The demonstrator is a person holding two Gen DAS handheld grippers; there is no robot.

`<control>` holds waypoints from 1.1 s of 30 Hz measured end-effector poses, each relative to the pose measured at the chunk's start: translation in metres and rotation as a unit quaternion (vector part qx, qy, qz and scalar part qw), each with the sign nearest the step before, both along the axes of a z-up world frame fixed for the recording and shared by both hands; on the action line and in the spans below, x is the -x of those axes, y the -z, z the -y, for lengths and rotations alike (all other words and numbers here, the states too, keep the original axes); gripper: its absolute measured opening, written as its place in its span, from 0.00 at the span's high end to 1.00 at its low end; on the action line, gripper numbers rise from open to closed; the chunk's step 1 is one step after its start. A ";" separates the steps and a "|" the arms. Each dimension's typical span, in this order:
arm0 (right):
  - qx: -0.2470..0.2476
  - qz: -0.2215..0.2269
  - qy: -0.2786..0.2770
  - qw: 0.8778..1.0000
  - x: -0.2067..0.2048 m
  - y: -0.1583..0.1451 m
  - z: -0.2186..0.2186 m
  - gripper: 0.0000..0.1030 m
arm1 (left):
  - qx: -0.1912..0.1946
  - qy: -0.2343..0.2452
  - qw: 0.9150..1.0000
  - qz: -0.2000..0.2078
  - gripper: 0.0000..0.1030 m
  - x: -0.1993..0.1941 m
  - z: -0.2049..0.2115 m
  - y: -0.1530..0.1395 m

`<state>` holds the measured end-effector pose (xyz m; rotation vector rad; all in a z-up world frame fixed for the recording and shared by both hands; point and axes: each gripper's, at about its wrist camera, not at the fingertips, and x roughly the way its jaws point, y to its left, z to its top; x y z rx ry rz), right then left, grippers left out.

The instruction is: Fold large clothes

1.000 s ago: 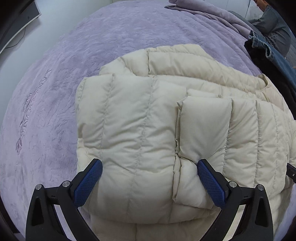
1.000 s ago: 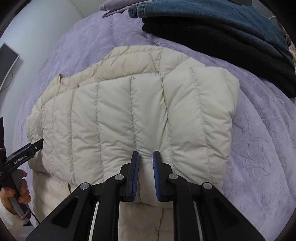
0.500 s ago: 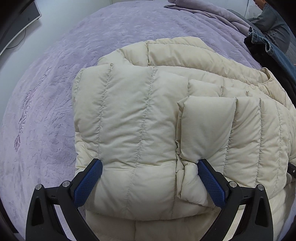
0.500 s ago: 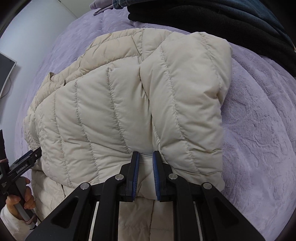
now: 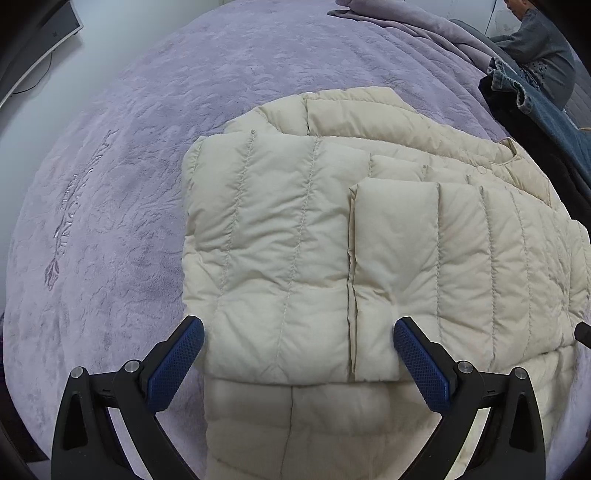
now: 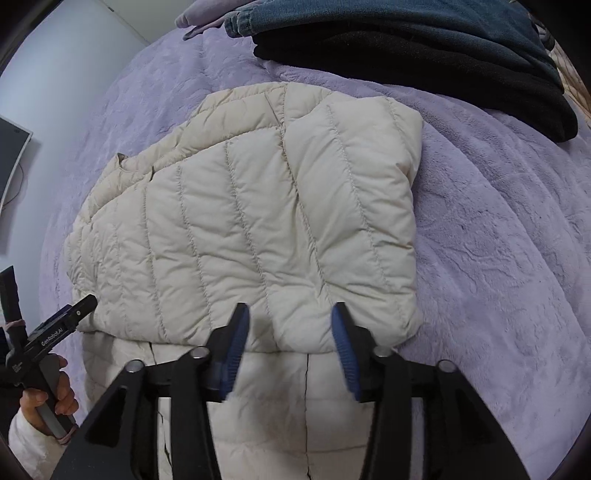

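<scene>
A cream quilted puffer jacket [image 5: 295, 240] lies on a lilac plush bedspread [image 5: 129, 184], its top part folded down over the lower part. It also shows in the right wrist view [image 6: 258, 221]. My left gripper [image 5: 295, 350] is open and empty, its blue pads just above the folded edge. My right gripper [image 6: 290, 332] is open, its fingers [image 6: 236, 332] standing either side of the folded edge and holding nothing. The left gripper and the hand holding it show at the left of the right wrist view [image 6: 55, 325].
A folded black garment [image 6: 424, 62] with blue denim [image 6: 369, 14] on top lies at the far right of the bed. A lilac blanket [image 5: 406, 22] is bunched at the far edge. A person in grey [image 5: 535, 48] sits beyond. A monitor [image 5: 37, 37] is at left.
My right gripper was shut on the jacket's folded edge and has opened, letting it go. The fold has settled flat. My left gripper stays open and has drawn back slightly.
</scene>
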<state>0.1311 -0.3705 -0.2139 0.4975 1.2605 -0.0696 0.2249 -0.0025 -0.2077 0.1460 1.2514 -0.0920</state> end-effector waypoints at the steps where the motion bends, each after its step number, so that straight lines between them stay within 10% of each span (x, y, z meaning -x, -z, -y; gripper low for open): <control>1: -0.001 -0.002 -0.001 1.000 0.004 -0.003 -0.002 0.41 | 0.002 0.000 1.000 -0.004 0.00 0.003 0.000 -0.002; 33: -0.066 -0.082 0.037 0.994 0.151 -0.024 -0.022 0.06 | 0.025 0.003 0.994 -0.104 0.00 0.147 -0.063 -0.032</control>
